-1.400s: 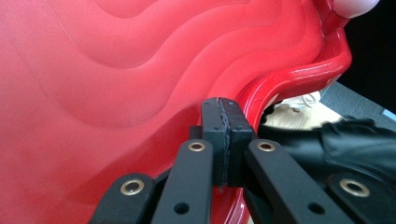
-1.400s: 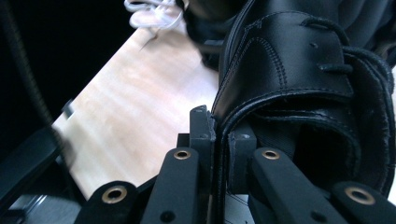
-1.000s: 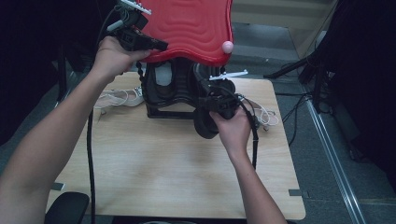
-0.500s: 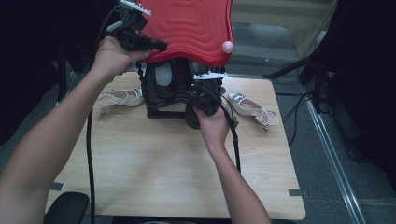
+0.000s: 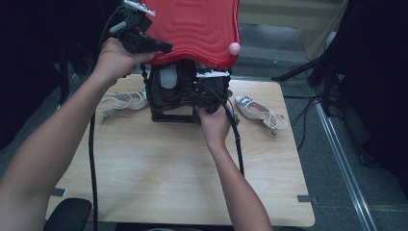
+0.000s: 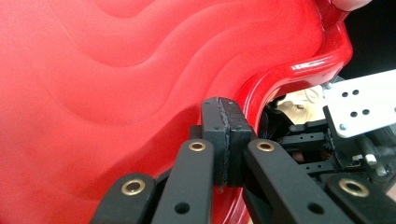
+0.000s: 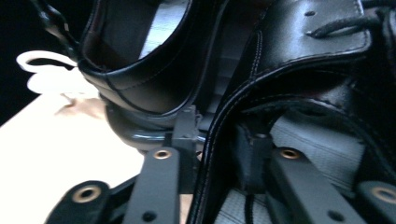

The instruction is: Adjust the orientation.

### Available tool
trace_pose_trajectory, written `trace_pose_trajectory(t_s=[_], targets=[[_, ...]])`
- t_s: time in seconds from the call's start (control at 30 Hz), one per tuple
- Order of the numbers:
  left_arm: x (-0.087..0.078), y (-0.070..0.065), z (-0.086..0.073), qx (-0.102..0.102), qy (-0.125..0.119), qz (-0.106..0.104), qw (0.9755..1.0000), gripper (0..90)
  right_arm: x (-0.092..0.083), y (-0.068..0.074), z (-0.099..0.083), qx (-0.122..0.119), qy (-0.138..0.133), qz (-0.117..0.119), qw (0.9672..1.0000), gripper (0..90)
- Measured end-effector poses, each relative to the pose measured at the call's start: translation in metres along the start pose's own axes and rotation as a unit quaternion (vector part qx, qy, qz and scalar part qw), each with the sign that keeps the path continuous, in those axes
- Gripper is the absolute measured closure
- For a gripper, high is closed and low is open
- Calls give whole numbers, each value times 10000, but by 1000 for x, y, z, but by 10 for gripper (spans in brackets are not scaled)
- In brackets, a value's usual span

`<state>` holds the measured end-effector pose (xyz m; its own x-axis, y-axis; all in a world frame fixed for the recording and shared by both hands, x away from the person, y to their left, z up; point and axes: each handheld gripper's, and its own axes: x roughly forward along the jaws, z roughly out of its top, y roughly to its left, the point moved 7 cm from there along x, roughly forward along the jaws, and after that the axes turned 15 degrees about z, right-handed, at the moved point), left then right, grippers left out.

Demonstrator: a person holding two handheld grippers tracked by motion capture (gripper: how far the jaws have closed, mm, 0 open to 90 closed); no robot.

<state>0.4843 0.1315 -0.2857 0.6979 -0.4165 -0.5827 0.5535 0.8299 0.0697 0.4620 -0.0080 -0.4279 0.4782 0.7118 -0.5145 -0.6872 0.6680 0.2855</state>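
red lid [image 5: 197,29]: top edge is running off frame at 12 o'clock | black shoes [image 5: 166,91]: upper parts are hiding beneath it | right gripper [image 5: 208,96]: jaw tips are disappearing among the shoes

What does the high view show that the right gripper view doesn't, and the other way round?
High view: the left gripper clamped on the raised red wavy plastic lid, and pale strappy heeled sandals lying on either side of the shoes. Right gripper view: up close, the right gripper, whose jaws have just been opening, straddles the black leather shoe collar without pressing it. Shared: the black leather shoes and the light wooden table.
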Motion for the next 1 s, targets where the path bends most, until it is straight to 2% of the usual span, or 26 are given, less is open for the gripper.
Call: trace_pose_trajectory(t_s=[0.07,0.2,0.43,0.57,0.7,0.8,1.0], targets=[[0,0,0,-24,4,-6,10000,900,-2,1,1,65,-39,123,9999,666],[0,1,0,-57,13,-27,10000,900,-11,6,2,-1,-18,170,9999,639],[0,1,0,-71,11,-17,10000,900,-38,17,-2,-158,-42,312,9994,635],[0,1,0,-79,15,-15,10000,900,-53,28,-9,-259,4,429,9987,693],[0,1,0,-72,16,-11,10000,900,-63,39,-17,-380,115,573,9976,818],[0,1,0,-72,14,-12,10000,900,-66,45,-26,-380,195,744,9963,870],[0,1,0,-69,4,-16,10000,900,-66,42,-47,-381,399,864,9947,894]])
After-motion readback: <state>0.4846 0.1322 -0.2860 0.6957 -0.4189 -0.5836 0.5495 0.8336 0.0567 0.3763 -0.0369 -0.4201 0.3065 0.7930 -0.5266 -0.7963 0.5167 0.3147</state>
